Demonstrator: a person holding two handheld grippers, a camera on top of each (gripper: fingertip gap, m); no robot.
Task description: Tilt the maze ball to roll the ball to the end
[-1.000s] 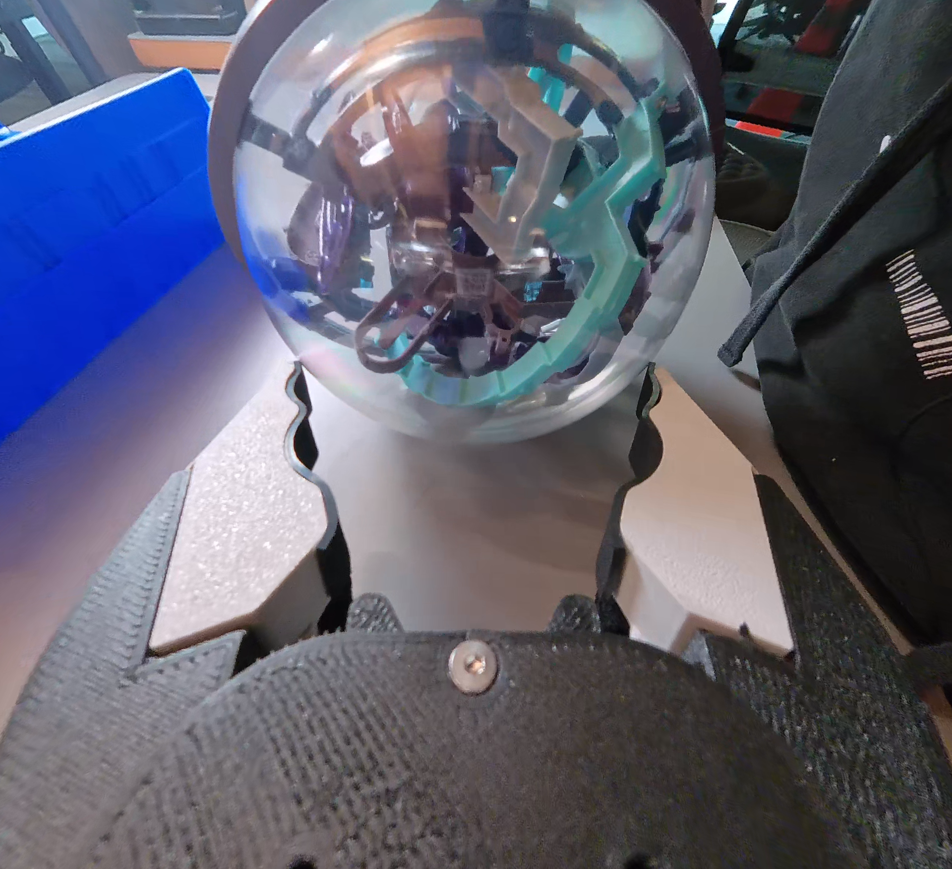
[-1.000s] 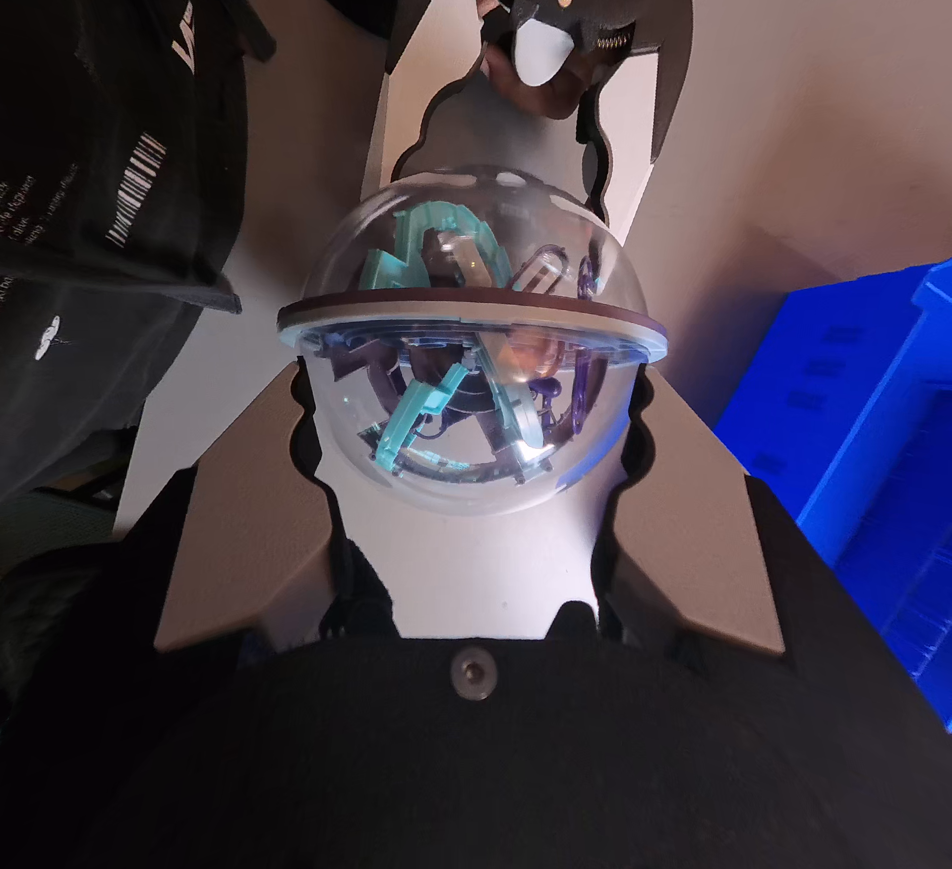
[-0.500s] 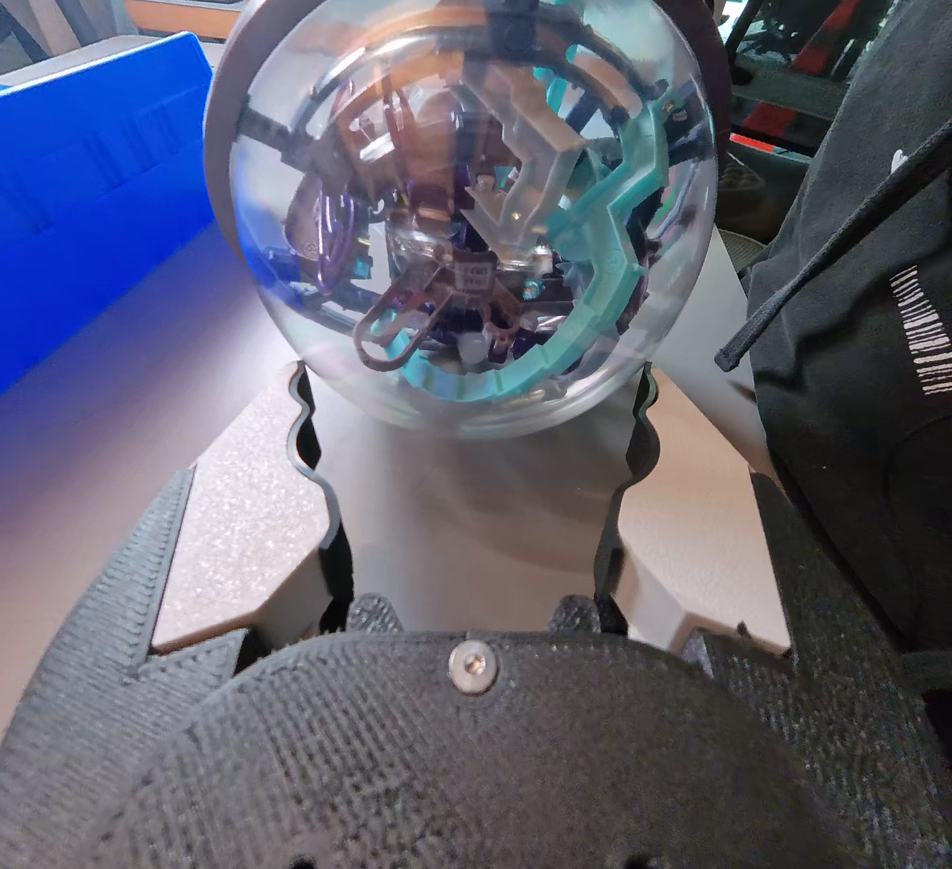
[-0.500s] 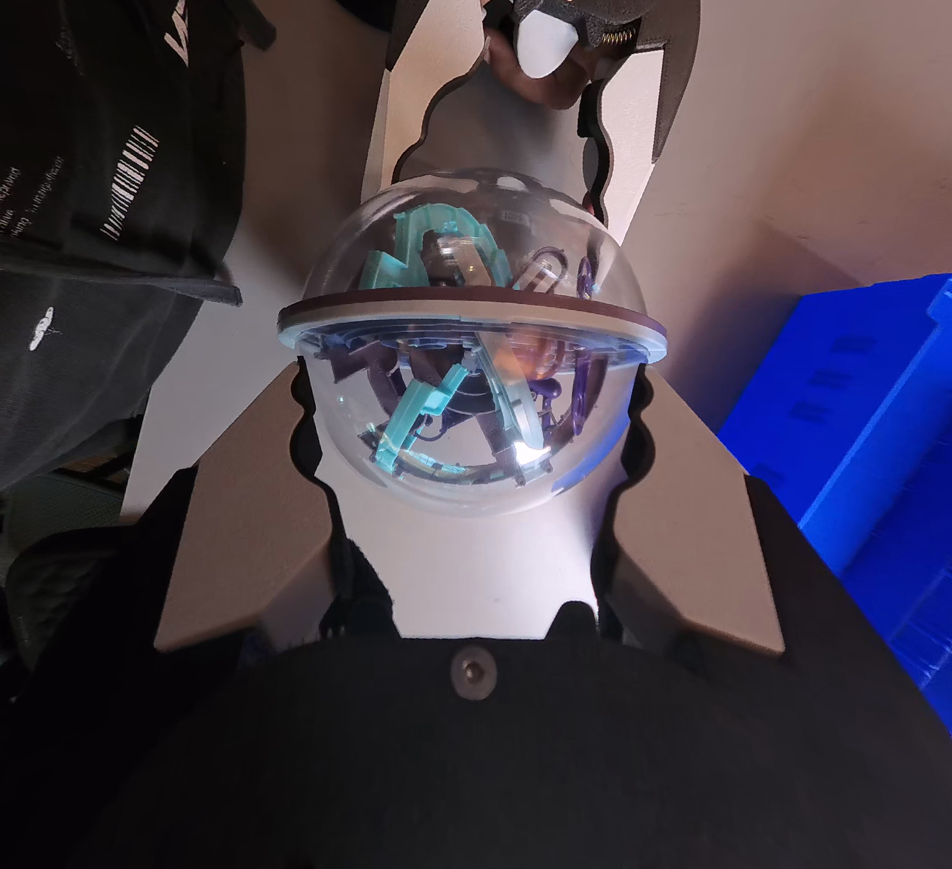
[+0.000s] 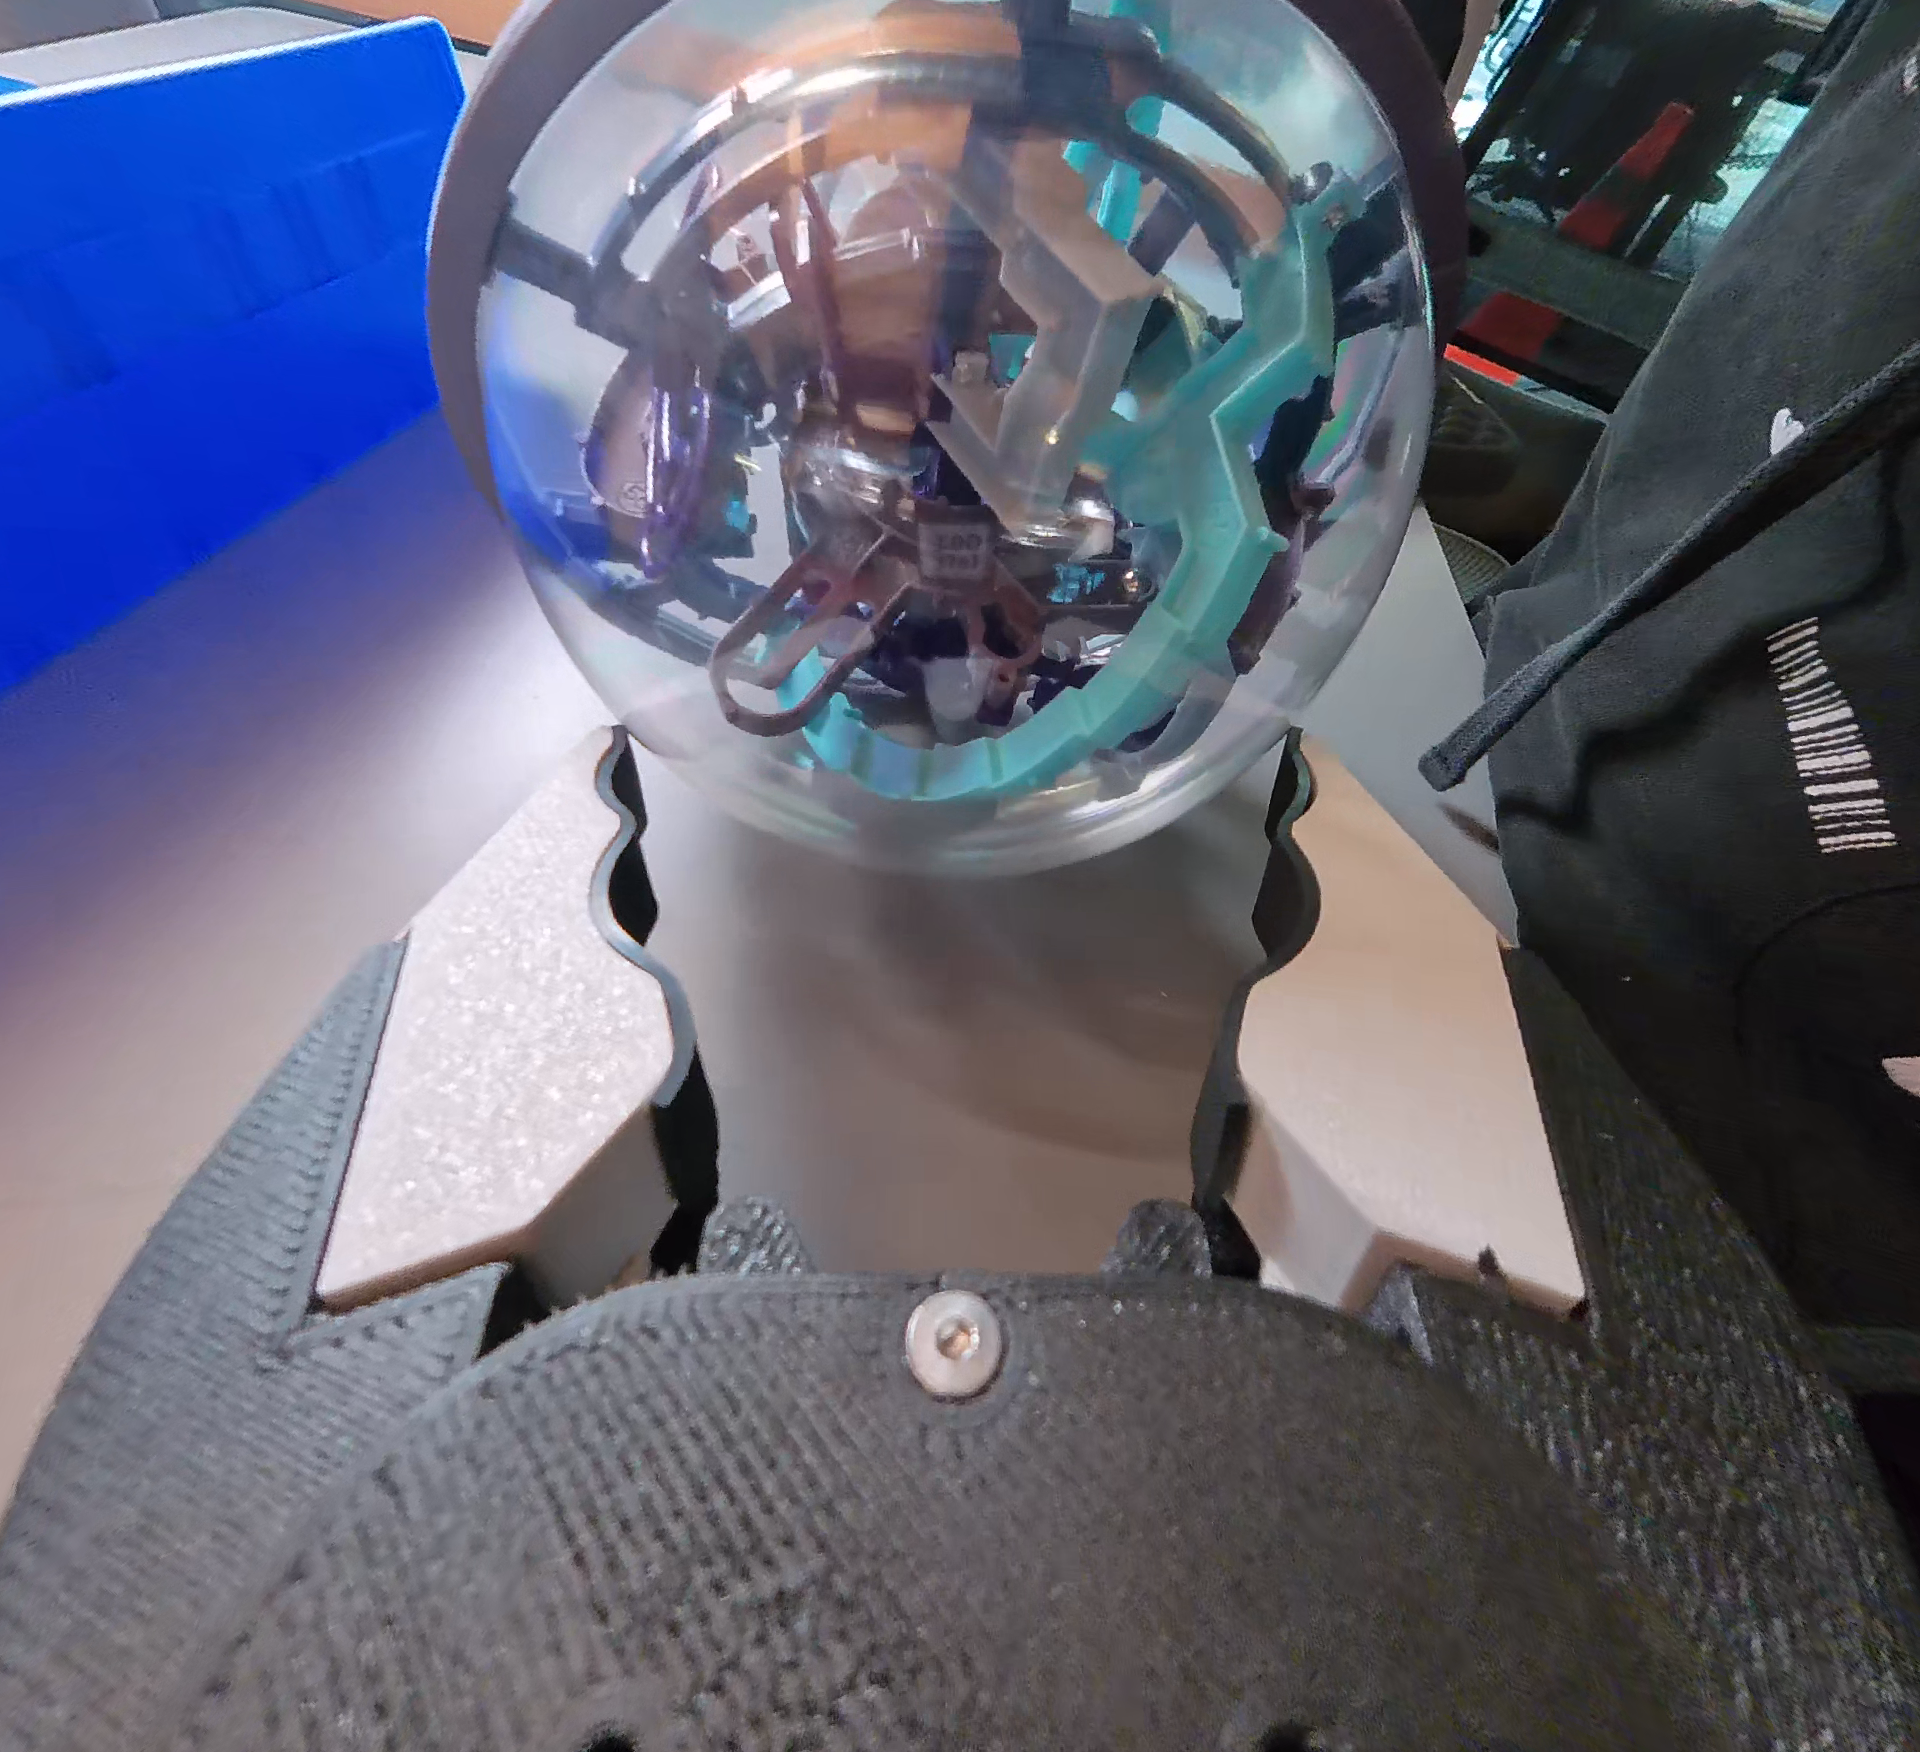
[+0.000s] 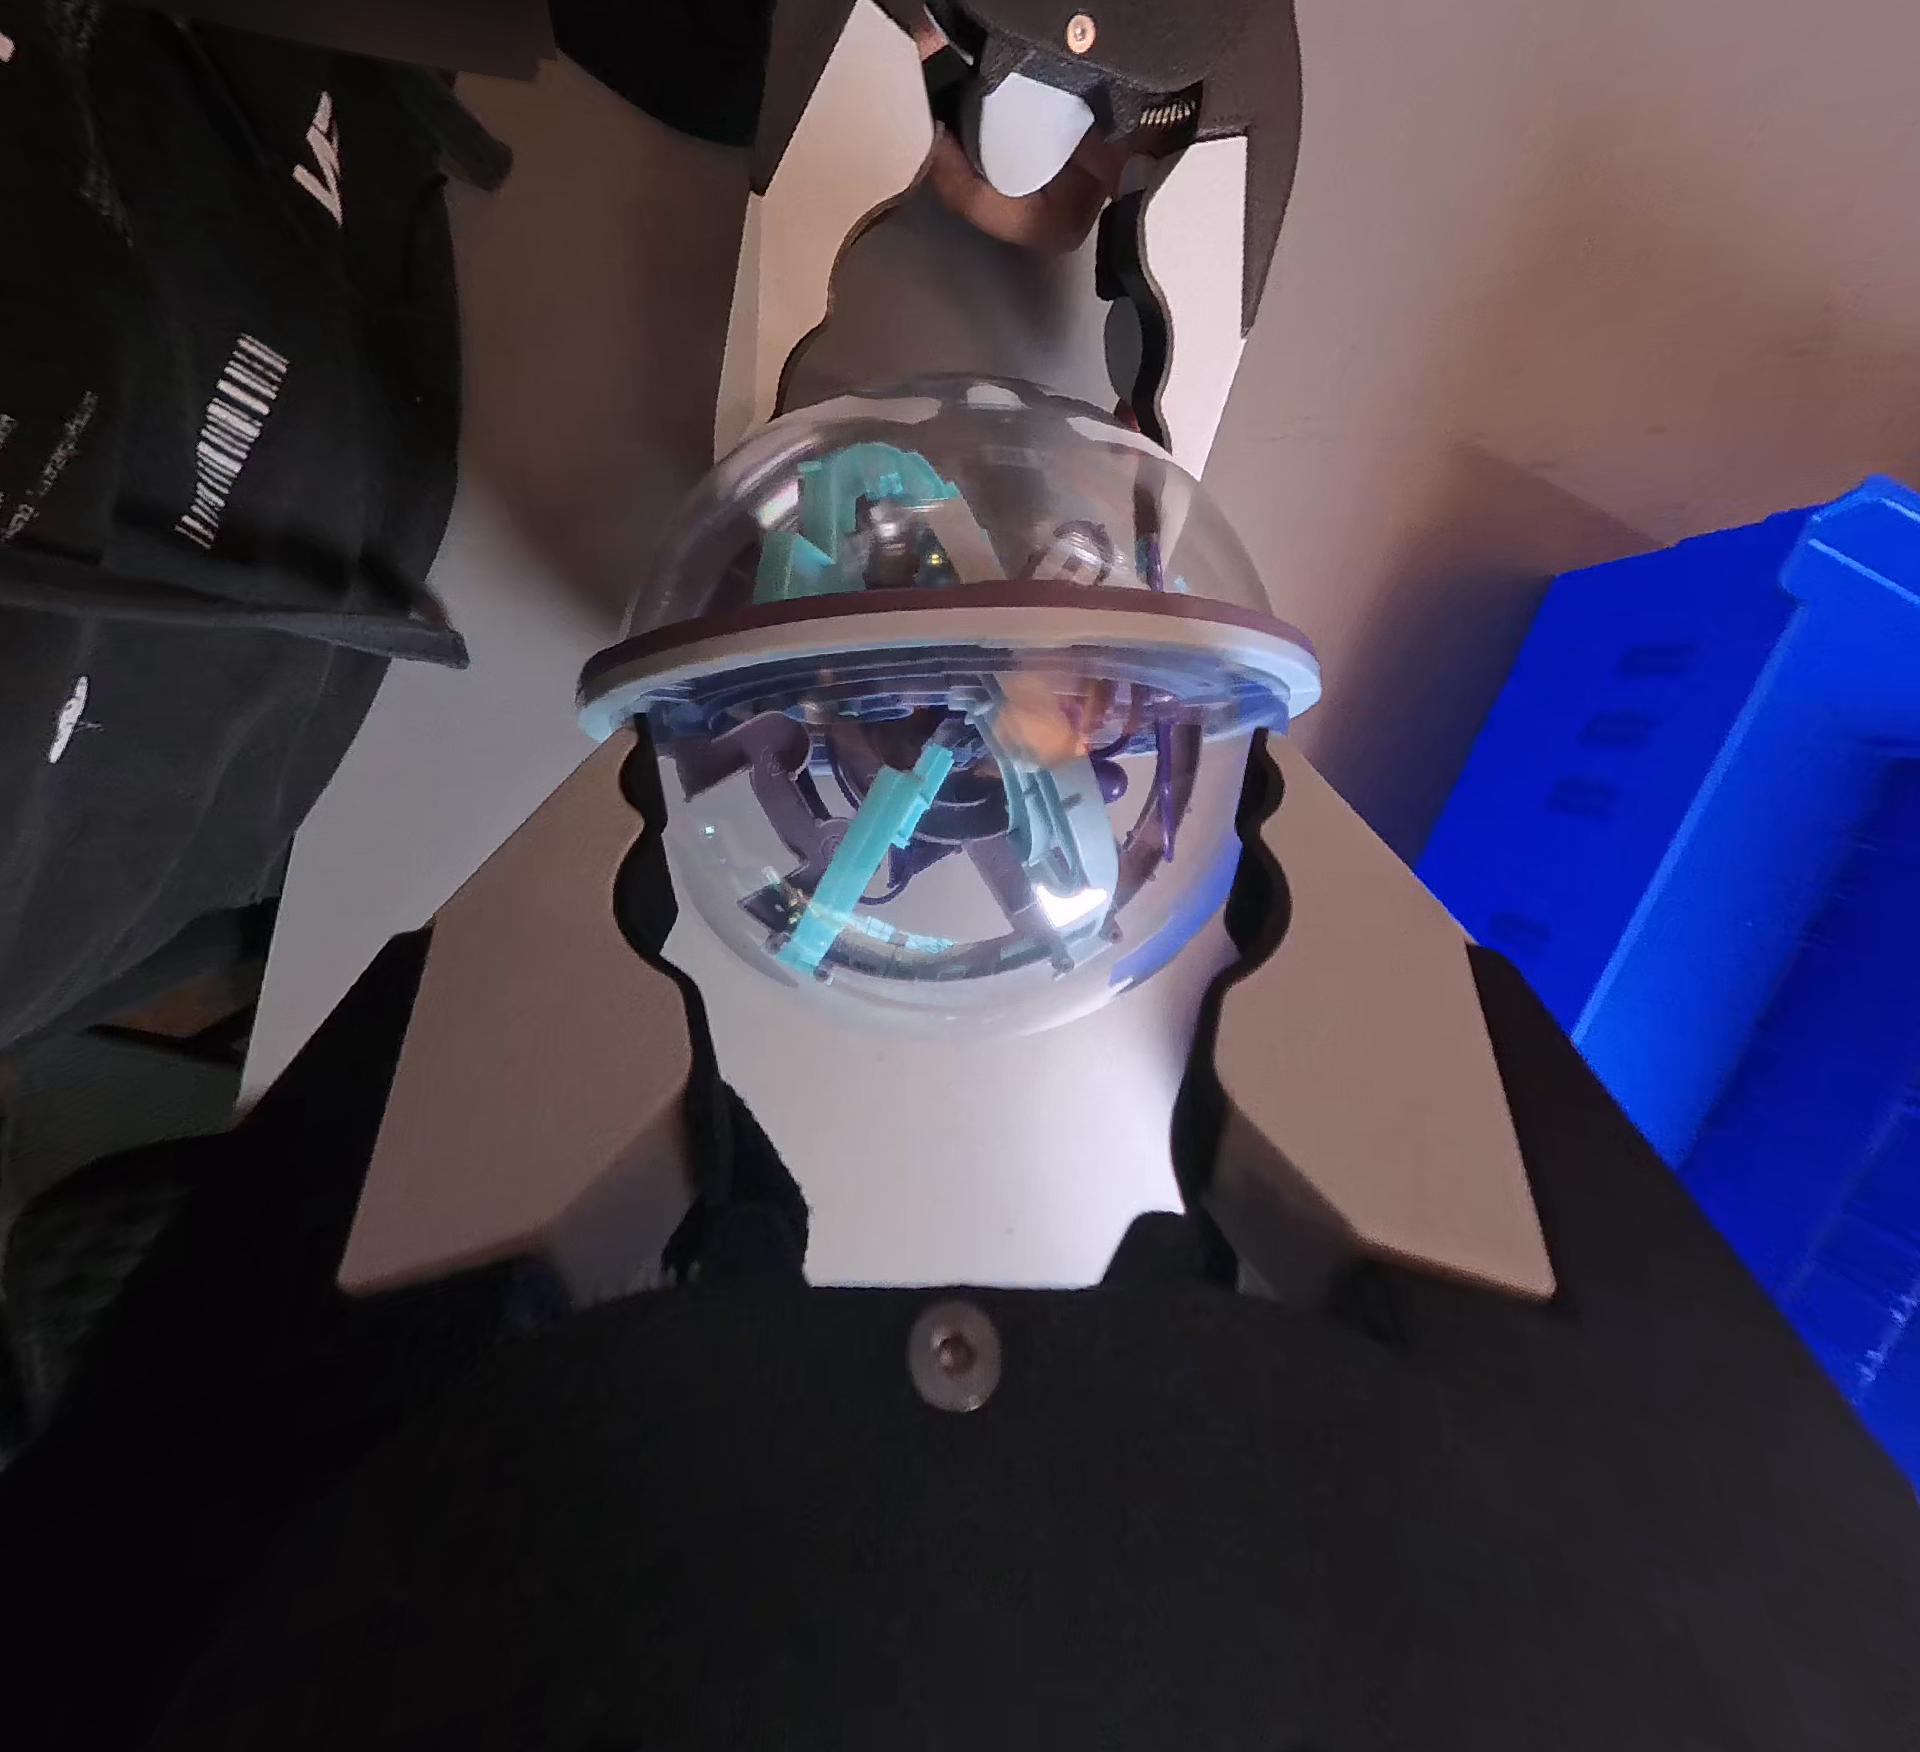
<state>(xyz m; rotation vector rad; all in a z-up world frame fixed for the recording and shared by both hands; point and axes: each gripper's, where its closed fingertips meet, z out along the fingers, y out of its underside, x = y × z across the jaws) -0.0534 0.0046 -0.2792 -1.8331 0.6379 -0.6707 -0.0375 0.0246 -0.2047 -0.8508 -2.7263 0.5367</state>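
— Where is the maze ball [image 6: 940, 746] now?

— It is held up above the pale counter [image 6: 1558, 248], between the two tools. The right tool [image 6: 940, 788] grips the clear lower half just under the brown ring; both of its grey fingers [image 6: 540, 923] press on the shell. The left tool [image 6: 971, 393] comes from the opposite side and clamps the other half.

— And from the left tool's own camera?

— There the maze ball [image 5: 951, 372] fills the view, the brown ring behind it, turquoise and purple tracks inside. The left tool [image 5: 951, 757] touches it with both tips of its fingers [image 5: 520, 975], so it is closed on the sphere.

— Do you see the small ball inside?

— No, I cannot tell where it is.

— What is around?

— A blue bin [image 6: 1714, 819] stands on the counter at one side, and a person's black garment [image 5: 1714, 663] is on the other.
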